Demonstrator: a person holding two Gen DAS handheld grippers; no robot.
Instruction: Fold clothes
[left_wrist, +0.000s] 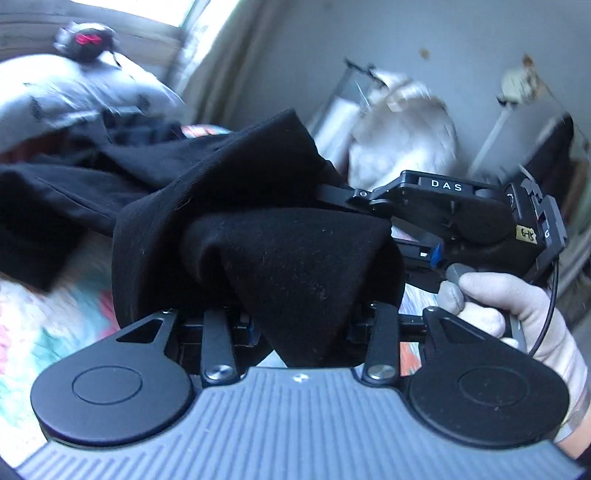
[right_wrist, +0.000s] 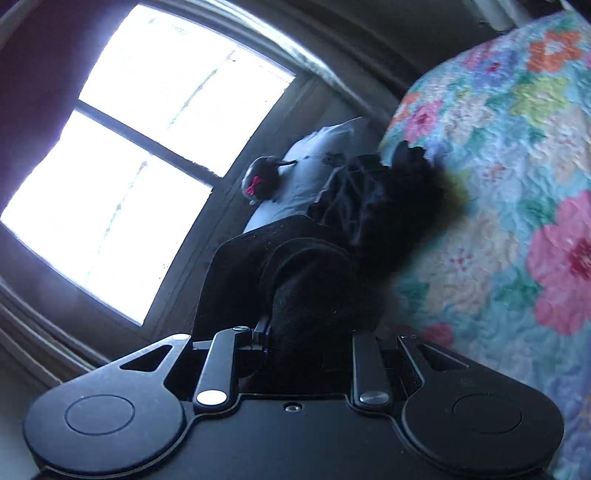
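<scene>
Two grippers pinch one black garment (left_wrist: 258, 206): our left gripper (left_wrist: 291, 317) and right gripper (right_wrist: 310, 325) each clamp a bunched corner, lifted above the flowery quilt (right_wrist: 517, 147). We think the lift-and-spread step is on. Next, we pull the corners apart. The quilt beside the right gripper looks free; the pillow (right_wrist: 314, 158) and window (right_wrist: 147, 147) lie ahead.

The garment (left_wrist: 236, 206) stretches across the bed (right_wrist: 517, 184), one end bunched in the left tongs (left_wrist: 295, 280), another in the right tongs (right_wrist: 310, 295). The right tongs show in the left wrist view (left_wrist: 332, 194), just beyond and to the right of the left ones, a hand (left_wrist: 517, 310) on their handle. At the head of the bed lies a pillow (right_wrist: 314, 166), a soft toy (right_wrist: 260, 181) on it, the window (right_wrist: 147, 147) behind.
</scene>
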